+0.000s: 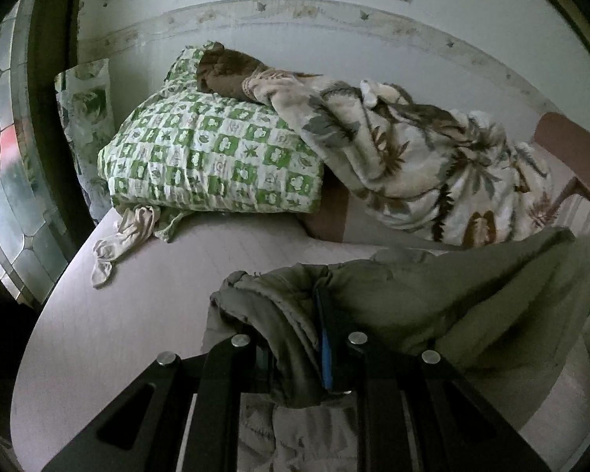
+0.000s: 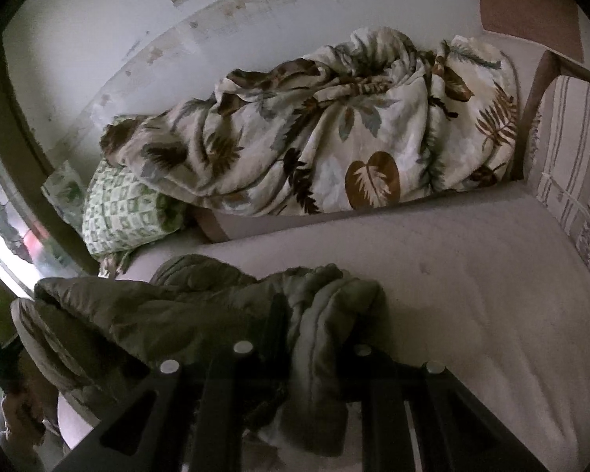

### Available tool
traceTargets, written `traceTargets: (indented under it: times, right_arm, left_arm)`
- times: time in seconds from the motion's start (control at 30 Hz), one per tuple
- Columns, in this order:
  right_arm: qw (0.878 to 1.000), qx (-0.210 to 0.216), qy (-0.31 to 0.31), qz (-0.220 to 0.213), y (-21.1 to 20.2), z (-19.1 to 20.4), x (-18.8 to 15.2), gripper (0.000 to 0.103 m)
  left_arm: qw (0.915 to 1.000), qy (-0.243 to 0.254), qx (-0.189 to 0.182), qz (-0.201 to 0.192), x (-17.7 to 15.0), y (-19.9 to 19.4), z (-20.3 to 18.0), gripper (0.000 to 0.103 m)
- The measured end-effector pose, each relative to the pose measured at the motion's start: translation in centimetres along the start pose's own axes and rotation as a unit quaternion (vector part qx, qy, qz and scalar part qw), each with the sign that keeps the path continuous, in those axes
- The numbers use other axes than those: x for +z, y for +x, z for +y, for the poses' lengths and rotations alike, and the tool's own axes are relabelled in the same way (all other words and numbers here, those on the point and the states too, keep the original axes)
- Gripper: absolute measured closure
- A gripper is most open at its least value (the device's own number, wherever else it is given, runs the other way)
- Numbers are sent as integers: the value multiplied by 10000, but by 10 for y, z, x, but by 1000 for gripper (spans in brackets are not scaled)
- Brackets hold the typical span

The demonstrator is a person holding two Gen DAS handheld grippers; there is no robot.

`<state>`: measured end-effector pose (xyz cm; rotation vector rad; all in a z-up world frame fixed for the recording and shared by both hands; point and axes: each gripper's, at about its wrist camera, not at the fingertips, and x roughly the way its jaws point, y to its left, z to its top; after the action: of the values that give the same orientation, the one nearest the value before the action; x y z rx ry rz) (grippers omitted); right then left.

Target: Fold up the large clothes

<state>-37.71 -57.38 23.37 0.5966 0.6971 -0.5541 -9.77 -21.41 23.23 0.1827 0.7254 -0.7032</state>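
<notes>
Both tools, L (image 1: pixel 295 338) & R (image 2: pixel 314 338), clamped on olive jacket (image 1: pixel 432 299) over bed (image 1: pixel 118 334).

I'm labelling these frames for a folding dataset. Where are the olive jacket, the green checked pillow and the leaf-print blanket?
olive jacket (image 1: pixel 432 299): left wrist view, its quilted body.
green checked pillow (image 1: pixel 212 157): left wrist view, middle of its top face.
leaf-print blanket (image 2: pixel 334 133): right wrist view, its bunched middle.

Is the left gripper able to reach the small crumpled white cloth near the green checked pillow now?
Probably not yet: the left gripper is shut on the olive quilted jacket. The white cloth lies uncovered on the bare mattress, so the way looks free once the jacket is released.
</notes>
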Motion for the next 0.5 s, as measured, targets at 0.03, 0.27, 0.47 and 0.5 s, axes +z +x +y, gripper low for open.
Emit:
traceTargets:
  times: [0.03, 0.27, 0.47, 0.5]
  right_arm:
    - [10000, -16, 40, 28, 9, -1, 4, 86]
    - [9977, -6, 524, 421, 83, -20, 19, 86]
    - [9949, -243, 614, 767, 147, -31, 17, 86]
    - [9945, -269, 628, 799, 153, -33, 15, 86]
  left_arm:
    - [10000, -4, 32, 33, 3, 10, 0, 85]
    - [9989, 12, 246, 410, 8, 84, 1, 85]
    - [9957, 6, 444, 814, -5, 148, 4, 85]
    - [9953, 13, 460, 854, -7, 157, 4, 85]
